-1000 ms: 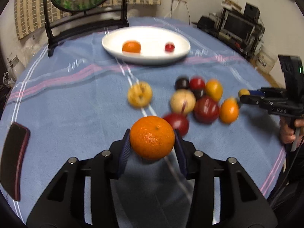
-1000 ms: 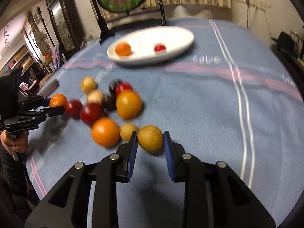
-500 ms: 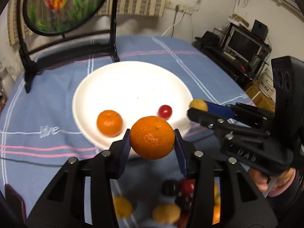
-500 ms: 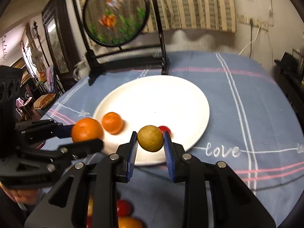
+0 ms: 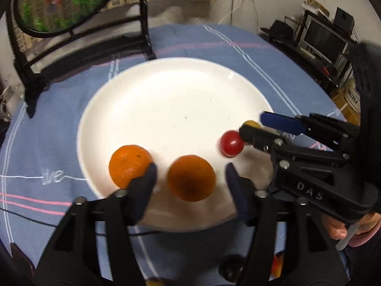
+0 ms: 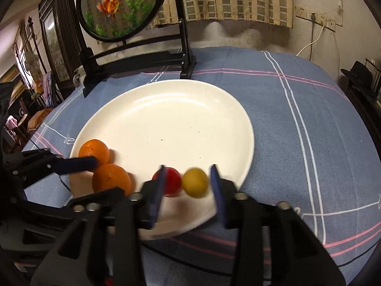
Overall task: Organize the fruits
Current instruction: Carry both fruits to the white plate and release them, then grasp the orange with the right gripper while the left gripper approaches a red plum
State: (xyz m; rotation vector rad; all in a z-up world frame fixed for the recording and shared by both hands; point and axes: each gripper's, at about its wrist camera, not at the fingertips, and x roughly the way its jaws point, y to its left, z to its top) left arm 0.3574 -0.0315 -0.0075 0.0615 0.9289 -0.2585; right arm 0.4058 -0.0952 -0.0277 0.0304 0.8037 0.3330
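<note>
Over the white plate's [image 5: 133,100] near edge, the left hand-held gripper [image 5: 190,178] has just opened around an orange [image 5: 190,178], the right hand-held gripper [image 6: 188,186] around a round yellow fruit [image 6: 195,182].

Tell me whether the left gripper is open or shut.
Open. The left gripper has just been opening; gaps show between its pads and the orange over the plate.
</note>
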